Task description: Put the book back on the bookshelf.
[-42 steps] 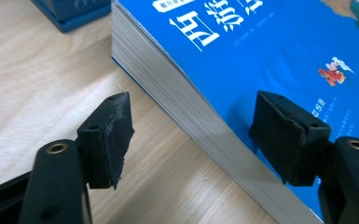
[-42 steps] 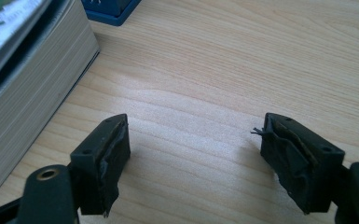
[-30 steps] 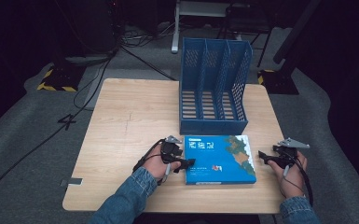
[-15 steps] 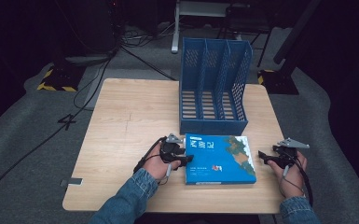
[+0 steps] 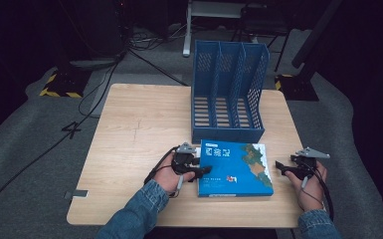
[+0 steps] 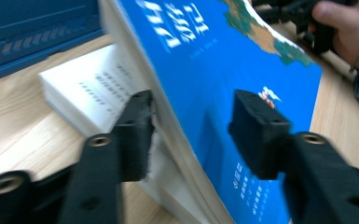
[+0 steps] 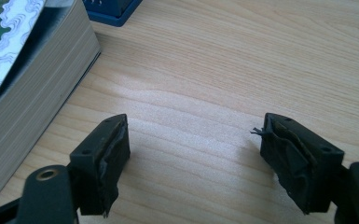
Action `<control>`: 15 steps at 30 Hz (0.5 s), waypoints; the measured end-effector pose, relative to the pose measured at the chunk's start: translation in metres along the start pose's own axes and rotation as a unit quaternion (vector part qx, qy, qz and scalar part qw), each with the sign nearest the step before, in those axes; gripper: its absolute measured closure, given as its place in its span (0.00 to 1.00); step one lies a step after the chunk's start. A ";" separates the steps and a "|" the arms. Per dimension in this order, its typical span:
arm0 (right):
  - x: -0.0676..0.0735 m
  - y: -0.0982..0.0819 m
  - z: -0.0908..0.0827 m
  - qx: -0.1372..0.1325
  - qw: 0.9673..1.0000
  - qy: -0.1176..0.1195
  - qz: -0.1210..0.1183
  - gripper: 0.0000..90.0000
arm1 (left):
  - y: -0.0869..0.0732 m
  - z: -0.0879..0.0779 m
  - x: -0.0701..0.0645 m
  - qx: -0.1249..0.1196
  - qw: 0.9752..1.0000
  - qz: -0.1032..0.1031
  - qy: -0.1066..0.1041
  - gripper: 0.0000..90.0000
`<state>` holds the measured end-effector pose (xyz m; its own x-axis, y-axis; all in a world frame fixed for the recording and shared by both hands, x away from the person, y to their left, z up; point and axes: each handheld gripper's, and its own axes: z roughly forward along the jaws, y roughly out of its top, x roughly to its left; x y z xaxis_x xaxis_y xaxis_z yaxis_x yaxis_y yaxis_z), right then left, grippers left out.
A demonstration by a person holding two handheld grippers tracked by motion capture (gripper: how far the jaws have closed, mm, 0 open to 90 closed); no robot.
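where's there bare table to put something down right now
The widest bare patch is the table's left half, left of the rack and book. A narrower strip lies between the book and the right tongs. It is crowded in front of the rack, where the left tongs straddle the book's lifted cover.

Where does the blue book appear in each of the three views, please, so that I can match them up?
High view: the blue book lies flat at the table's near edge, in front of the file rack.
Left gripper view: its lifted cover runs between the jaws, pages beneath.
Right gripper view: its page edge is at upper left.
Shared landmark: the blue file rack's base, behind the book in all three views.
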<state>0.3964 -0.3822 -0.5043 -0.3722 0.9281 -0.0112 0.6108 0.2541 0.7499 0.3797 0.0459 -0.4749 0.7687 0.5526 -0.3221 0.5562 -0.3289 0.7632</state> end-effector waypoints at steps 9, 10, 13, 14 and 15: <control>0.001 0.000 0.000 0.001 1.000 0.002 0.000 0.27 | 0.006 -0.004 -0.002 -0.045 0.999 0.022 0.007 0.52; 0.001 0.000 0.000 0.001 1.000 0.002 0.000 0.27 | 0.006 -0.003 -0.002 -0.044 0.999 0.026 0.010 0.52; 0.001 0.000 0.000 0.001 1.000 0.002 -0.001 0.27 | 0.006 -0.002 -0.002 -0.049 0.999 0.023 0.001 0.55; 0.001 0.000 0.000 0.000 1.000 0.003 -0.002 0.27 | 0.006 -0.002 -0.002 -0.049 0.999 0.022 -0.001 0.55; 0.001 0.000 0.000 0.001 1.000 0.002 -0.001 0.27 | 0.003 0.003 -0.001 -0.047 0.999 0.019 -0.008 0.54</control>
<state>0.3963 -0.3813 -0.5042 -0.3771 0.9261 -0.0099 0.6108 0.2567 0.7491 0.3818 0.0417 -0.4739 0.7945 0.5278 -0.3003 0.4945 -0.2754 0.8244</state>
